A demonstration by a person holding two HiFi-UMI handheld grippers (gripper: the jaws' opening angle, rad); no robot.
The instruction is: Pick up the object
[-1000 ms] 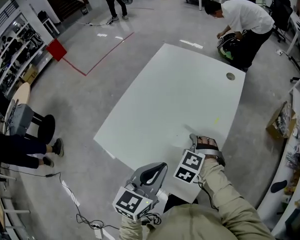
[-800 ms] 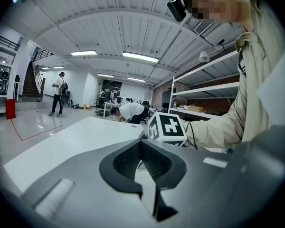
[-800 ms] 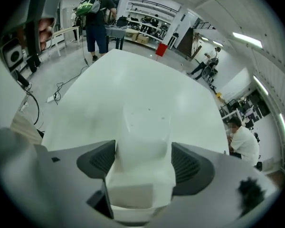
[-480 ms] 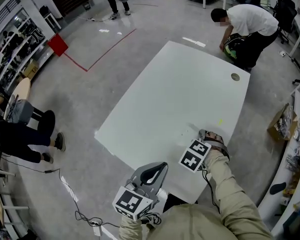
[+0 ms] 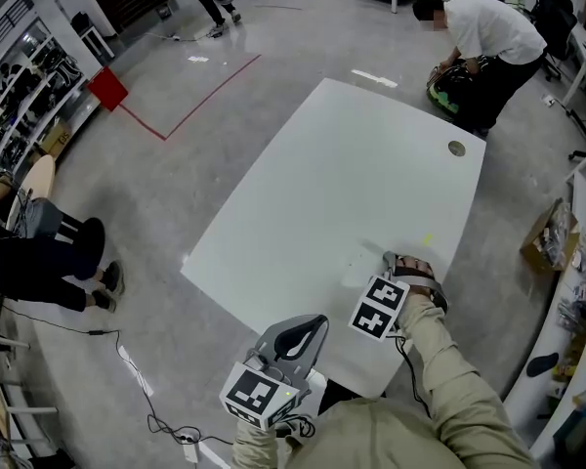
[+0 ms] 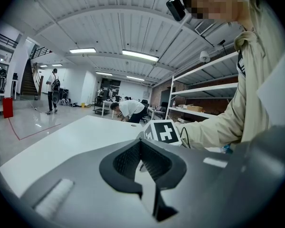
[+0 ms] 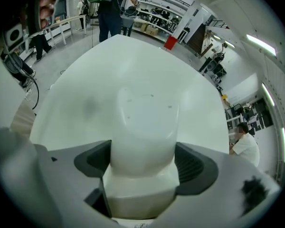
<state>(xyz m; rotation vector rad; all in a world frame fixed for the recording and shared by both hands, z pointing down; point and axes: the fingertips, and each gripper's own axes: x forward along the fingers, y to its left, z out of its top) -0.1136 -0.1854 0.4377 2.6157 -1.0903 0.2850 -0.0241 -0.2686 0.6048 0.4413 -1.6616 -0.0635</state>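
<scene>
While the right gripper (image 7: 143, 163) points steeply down at the white table (image 5: 352, 164), its fingers (image 7: 195, 167) have just been opening and stand wide apart, released. Between them is the white object (image 7: 142, 122), a rounded pale block. Its sides lie close against both pads, and its far end reaches out past the fingertips over the table. I see no squeezing. Well apart from these fingers, at the table's near edge, the left gripper (image 6: 141, 142) has its fingers clenched together at the tips, with nothing between them.
</scene>
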